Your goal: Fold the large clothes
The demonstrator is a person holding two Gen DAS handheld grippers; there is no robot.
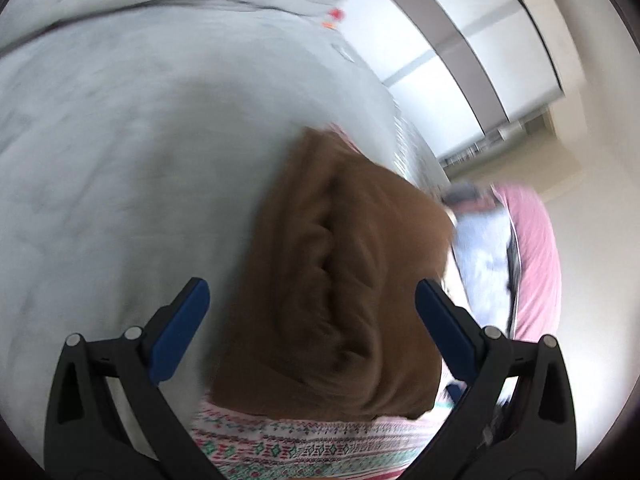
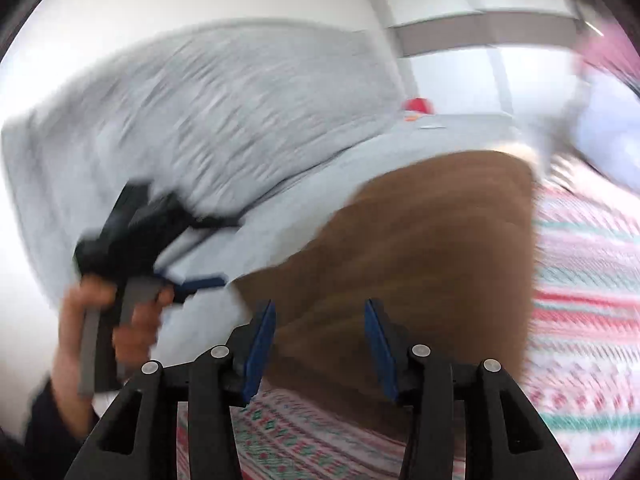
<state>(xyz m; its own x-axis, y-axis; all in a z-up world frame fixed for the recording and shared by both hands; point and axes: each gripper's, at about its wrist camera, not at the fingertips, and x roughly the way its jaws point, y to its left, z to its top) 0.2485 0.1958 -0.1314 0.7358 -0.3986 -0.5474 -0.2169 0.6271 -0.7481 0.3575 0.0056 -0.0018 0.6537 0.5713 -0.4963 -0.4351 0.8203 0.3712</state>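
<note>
A brown garment [image 1: 340, 264] lies bunched on a pink, white and green patterned cloth [image 1: 304, 446] on a grey bed cover [image 1: 100, 160]. My left gripper [image 1: 312, 304] is open and empty, its blue pads [image 1: 180, 328] wide apart just above the brown garment. In the right wrist view the brown garment [image 2: 420, 248] lies flat on the patterned cloth [image 2: 584, 300]. My right gripper [image 2: 320, 320] is open and empty over its near edge. The left gripper [image 2: 200, 282] shows at the left, held in a hand above the bed. Both views are blurred.
A pale blue garment [image 1: 480, 248] and a pink one [image 1: 536, 260] lie at the bed's right side. A grey quilt [image 2: 224, 112] is heaped at the back. A small red object [image 2: 418, 105] sits far off on the bed. A white wardrobe [image 1: 460, 52] stands beyond.
</note>
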